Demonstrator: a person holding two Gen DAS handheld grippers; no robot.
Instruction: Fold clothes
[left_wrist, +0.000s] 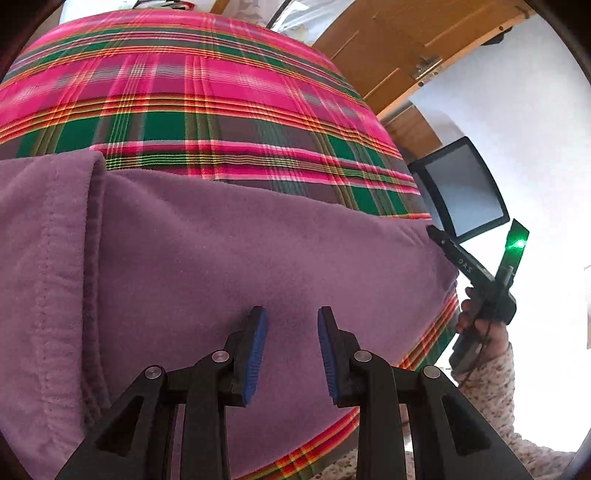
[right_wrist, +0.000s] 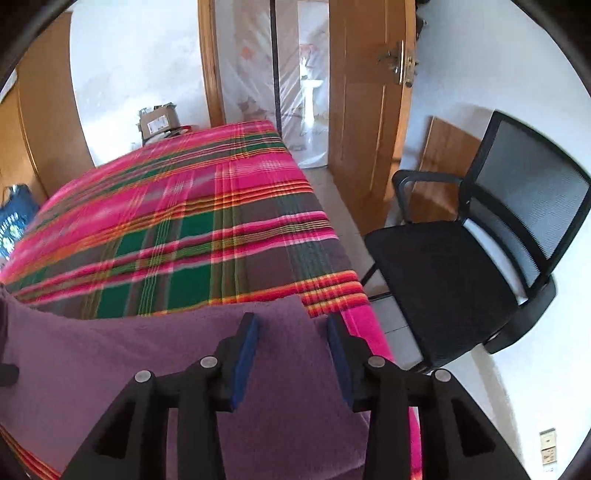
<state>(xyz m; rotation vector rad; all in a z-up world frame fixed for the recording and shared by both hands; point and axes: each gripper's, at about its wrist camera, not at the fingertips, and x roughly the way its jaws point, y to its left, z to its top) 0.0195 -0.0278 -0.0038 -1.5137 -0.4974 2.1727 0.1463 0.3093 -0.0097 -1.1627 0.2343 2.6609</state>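
A purple fleece garment (left_wrist: 229, 251) lies on the table over a pink and green plaid cloth (left_wrist: 166, 99). At the left, one part of it is folded over, with a stitched hem showing. My left gripper (left_wrist: 291, 332) hovers over the garment's middle, open, with only the fabric below showing between the blue pads (left_wrist: 256, 347). My right gripper (right_wrist: 291, 336) is open above the garment (right_wrist: 110, 354) near its far right corner, close to the table's edge. In the left wrist view the right gripper (left_wrist: 439, 238) reaches in at the garment's right edge, held by a hand (left_wrist: 476, 325).
A black mesh office chair (right_wrist: 461, 269) stands close to the table's right side. Behind it a wooden door (right_wrist: 365, 110) is open. A cardboard box (right_wrist: 160, 120) sits beyond the far end of the table. A speckled sleeve (left_wrist: 491, 387) is at the lower right.
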